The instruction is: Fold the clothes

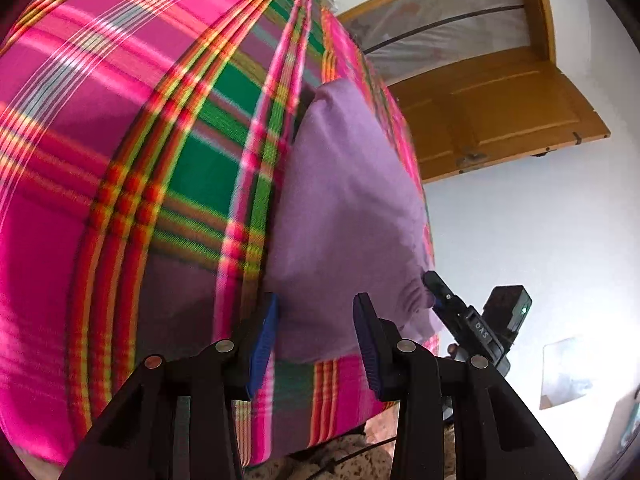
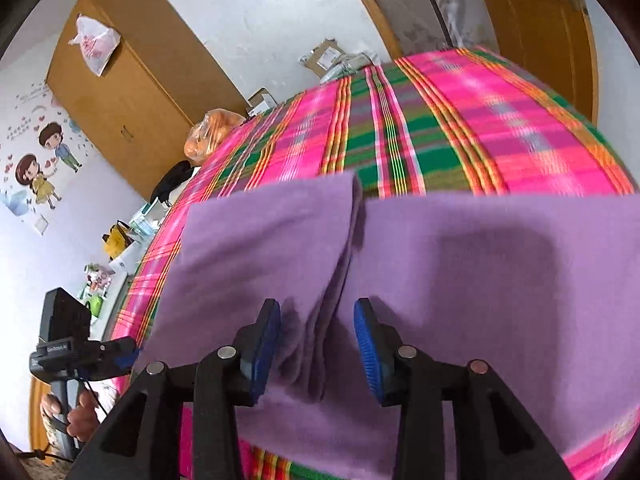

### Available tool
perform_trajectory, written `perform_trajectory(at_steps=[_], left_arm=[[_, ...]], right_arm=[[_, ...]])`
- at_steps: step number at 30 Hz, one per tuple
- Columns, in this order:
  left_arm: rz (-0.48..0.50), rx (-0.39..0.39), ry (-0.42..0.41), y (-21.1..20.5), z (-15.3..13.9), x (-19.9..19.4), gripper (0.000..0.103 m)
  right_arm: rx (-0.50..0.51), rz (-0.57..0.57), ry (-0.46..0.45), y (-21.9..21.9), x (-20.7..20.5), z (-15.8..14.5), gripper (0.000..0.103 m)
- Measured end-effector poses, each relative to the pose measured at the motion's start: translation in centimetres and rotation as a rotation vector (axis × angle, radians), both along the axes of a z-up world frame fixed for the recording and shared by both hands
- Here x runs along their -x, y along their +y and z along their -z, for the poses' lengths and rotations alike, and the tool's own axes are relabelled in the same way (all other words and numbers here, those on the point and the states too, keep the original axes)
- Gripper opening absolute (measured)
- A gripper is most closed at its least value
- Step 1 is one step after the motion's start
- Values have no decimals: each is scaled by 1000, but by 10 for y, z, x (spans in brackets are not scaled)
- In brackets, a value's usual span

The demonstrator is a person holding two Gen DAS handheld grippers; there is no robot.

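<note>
Purple cloth (image 2: 460,264), folded, flat on plaid blanket (image 2: 420,136)

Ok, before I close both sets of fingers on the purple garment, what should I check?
1. Left gripper fingers apart: ok.
2. Right gripper fingers apart: ok.
3. Purple garment lies in the right gripper's gap: ok, a bunched ridge of it runs between the fingers.
4. Garment lies in the left gripper's gap: cannot tell; it shows between the fingers, but how deep it sits is unclear.
5. Garment lies smooth: not ok; a raised fold runs up its middle.
6. Plaid bedcover will stay out of both grips: cannot tell.
</note>
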State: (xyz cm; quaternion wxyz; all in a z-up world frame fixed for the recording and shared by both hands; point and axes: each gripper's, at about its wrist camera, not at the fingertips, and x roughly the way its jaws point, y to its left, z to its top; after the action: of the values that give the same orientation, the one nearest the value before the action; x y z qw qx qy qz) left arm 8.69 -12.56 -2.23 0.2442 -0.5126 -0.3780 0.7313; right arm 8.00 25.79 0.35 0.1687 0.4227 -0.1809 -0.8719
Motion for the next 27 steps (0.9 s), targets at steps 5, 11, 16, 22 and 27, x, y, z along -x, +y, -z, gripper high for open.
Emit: perform_trajectory(at_steps=[5, 11, 16, 22, 27], left_arm=[[-8, -15, -8, -5, 3, -12, 40], [-20, -26, -9, -9, 3, -20, 40], [-58, -54, -33, -14, 5, -18, 40], [-63, -77, -42, -13, 7, -17, 40], [-72, -77, -43, -13, 7, -18, 40]], right_arm=[[-45, 41, 101, -9, -31, -15, 39], [-170, -129, 218, -58, -61, -25, 39], [-152, -319, 260, -103, -80, -25, 39], [-164, -509, 189, -155, -82, 0, 39], [-202, -536, 196, -184, -79, 7, 39]])
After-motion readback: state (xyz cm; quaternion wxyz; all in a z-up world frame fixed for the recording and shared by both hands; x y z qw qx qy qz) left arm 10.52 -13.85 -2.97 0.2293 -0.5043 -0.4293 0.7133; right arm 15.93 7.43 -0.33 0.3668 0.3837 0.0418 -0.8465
